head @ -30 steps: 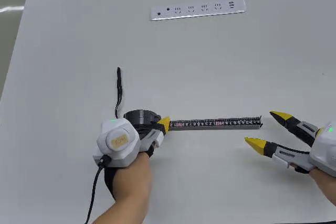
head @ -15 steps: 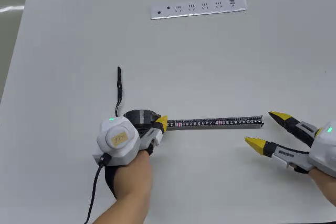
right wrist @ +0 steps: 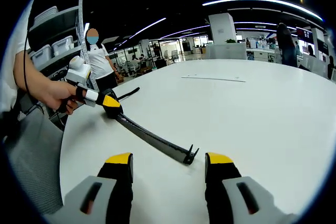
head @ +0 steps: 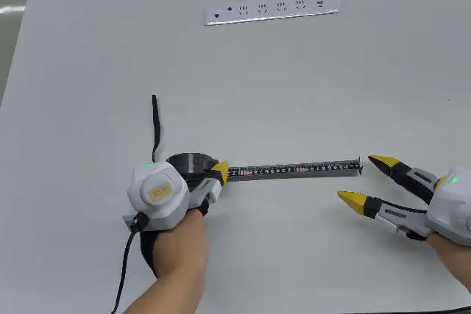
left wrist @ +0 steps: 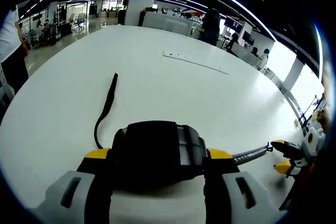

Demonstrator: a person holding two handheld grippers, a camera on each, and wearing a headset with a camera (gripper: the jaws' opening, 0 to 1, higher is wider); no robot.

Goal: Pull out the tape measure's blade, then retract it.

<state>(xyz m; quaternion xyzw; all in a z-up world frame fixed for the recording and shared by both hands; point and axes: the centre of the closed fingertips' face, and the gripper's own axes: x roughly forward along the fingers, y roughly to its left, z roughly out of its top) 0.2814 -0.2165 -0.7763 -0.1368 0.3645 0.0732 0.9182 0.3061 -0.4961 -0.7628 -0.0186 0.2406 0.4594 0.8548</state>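
While blade (head: 294, 170) out, left gripper (left wrist: 158, 157) around tape measure (head: 190, 165)

Open tabletop (head: 294, 93) between power strip (head: 272, 7) at far edge and extended blade (head: 294, 170). Blade flat across the near zone, running from the case (head: 188, 162) clamped in the left gripper (left wrist: 158, 155) to a hook just beside the spread jaws of the right gripper (head: 367, 179). Strap (head: 155, 126) trailing from case toward far side. Bare surface nearside of blade.
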